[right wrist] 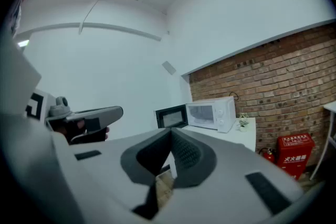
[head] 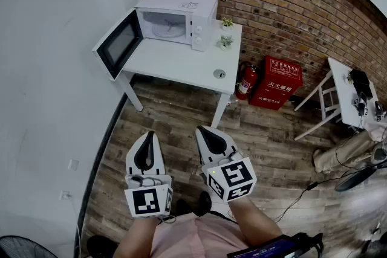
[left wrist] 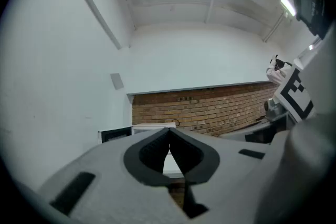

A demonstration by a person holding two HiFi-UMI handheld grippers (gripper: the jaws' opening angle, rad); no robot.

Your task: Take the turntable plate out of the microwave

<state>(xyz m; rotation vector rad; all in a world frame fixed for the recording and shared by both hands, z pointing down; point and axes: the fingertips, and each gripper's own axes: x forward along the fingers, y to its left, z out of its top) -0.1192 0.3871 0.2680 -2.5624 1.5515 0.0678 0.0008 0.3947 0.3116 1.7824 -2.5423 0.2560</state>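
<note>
A white microwave (head: 176,14) stands on a white table (head: 181,64) against the brick wall, its door (head: 118,42) swung open to the left. Inside, the glass turntable plate (head: 167,29) lies flat in the cavity. Both grippers are held low over the wooden floor, well short of the table. My left gripper (head: 148,134) is shut with nothing in it, and its jaws meet at the tip in its own view (left wrist: 169,130). My right gripper (head: 202,129) is also shut and empty (right wrist: 170,131). The right gripper view shows the microwave (right wrist: 212,113) ahead.
Two small potted plants (head: 226,23) and a small round object (head: 219,74) share the table. A fire extinguisher (head: 246,80) and a red box (head: 275,83) stand by the wall. A white folding table (head: 347,96) and floor cables lie to the right.
</note>
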